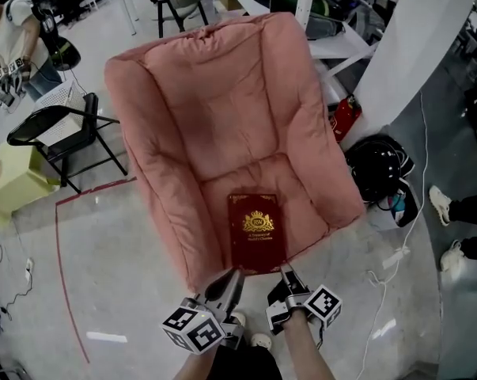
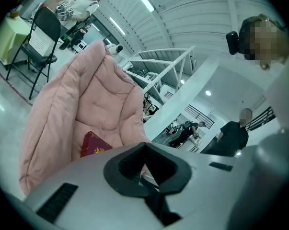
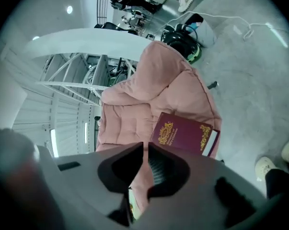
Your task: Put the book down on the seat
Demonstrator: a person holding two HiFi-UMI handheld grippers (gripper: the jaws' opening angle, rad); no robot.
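Observation:
A dark red book with a gold crest lies flat on the seat of a pink padded armchair, its near edge at the seat's front. My left gripper hovers just off the front edge, left of the book's near corner, jaws together and empty. At the book's near right corner is my right gripper, its jaws closed to a thin slit with nothing in them. The book shows beyond the right gripper, apart from it. In the left gripper view the book lies past my left gripper.
A black folding chair and a yellow-green table stand to the left. Red tape marks the floor. To the right of the armchair are a red extinguisher, a black helmet, a white cable and a person's shoes.

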